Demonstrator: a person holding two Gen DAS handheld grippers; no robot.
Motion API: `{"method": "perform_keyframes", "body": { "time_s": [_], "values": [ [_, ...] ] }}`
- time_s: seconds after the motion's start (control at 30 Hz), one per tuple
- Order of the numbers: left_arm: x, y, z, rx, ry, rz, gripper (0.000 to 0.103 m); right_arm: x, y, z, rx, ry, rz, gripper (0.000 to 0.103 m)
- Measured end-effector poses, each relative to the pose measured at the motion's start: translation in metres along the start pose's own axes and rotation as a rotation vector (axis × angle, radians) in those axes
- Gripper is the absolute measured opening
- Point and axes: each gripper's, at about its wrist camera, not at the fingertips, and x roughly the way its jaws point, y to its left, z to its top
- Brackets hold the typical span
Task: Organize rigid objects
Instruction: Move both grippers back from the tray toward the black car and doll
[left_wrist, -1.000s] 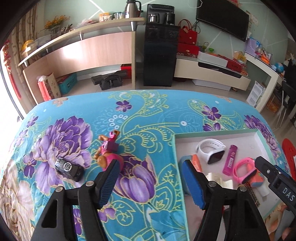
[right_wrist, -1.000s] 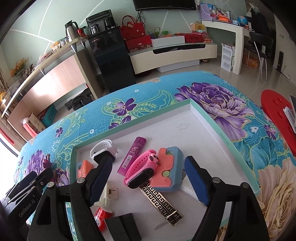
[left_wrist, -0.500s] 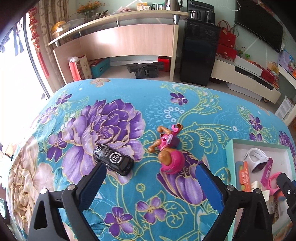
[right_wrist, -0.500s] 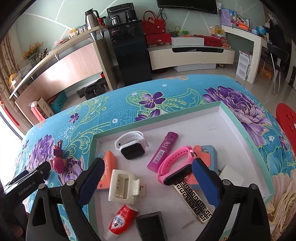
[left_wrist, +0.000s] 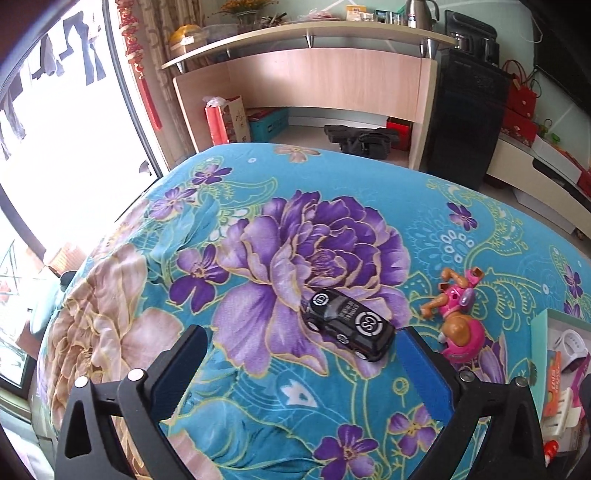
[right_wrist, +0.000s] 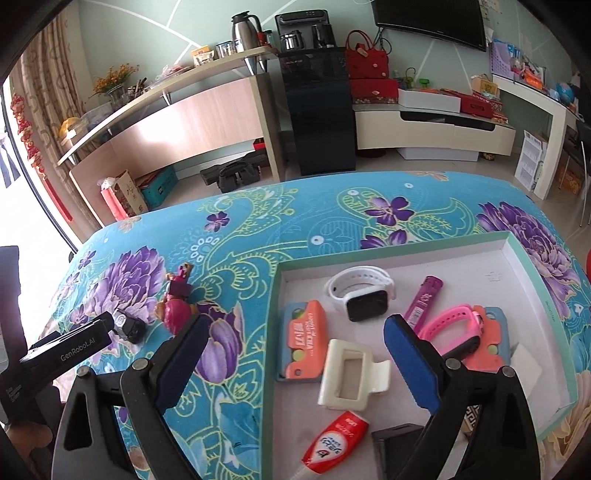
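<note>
A black toy car (left_wrist: 347, 323) lies on the flowered cloth, just beyond and between the tips of my left gripper (left_wrist: 301, 334). Its jaws are opening wide, with nothing held. A pink pup figure (left_wrist: 458, 321) lies to the right of the car. My right gripper (right_wrist: 295, 323) stands open above the left part of the green-rimmed tray (right_wrist: 406, 254), holding nothing. In the tray lie a white watch (right_wrist: 362, 291), an orange case (right_wrist: 304, 332), a cream clip (right_wrist: 349, 374), a purple lighter (right_wrist: 423, 301), a pink watch (right_wrist: 454, 328) and a red tube (right_wrist: 336, 439).
The bed's far and left edges drop to the floor by a window (left_wrist: 55, 147). A wooden shelf desk (left_wrist: 314, 85) and a black cabinet (right_wrist: 317, 110) stand beyond. The left gripper's black housing (right_wrist: 66, 350) shows at the right wrist view's left, beside the car (right_wrist: 129, 326).
My left gripper has swung left, away from the tray and over to the toy car, and its jaws have spread. The right gripper has shifted left over the tray and widened.
</note>
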Motion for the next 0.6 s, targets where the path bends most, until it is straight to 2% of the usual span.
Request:
{"method": "perform_keyframes", "body": {
  "time_s": [0.4, 0.6],
  "values": [
    [0.005, 0.060, 0.000, -0.126, -0.007, 0.069, 0.103, 0.022, 0.052, -0.013, -0.114, 0.038, 0.067, 0.096],
    [0.001, 0.078, 0.001, -0.171, -0.060, 0.048, 0.103, 0.033, 0.066, -0.018, -0.122, 0.056, 0.102, 0.096]
  ]
}}
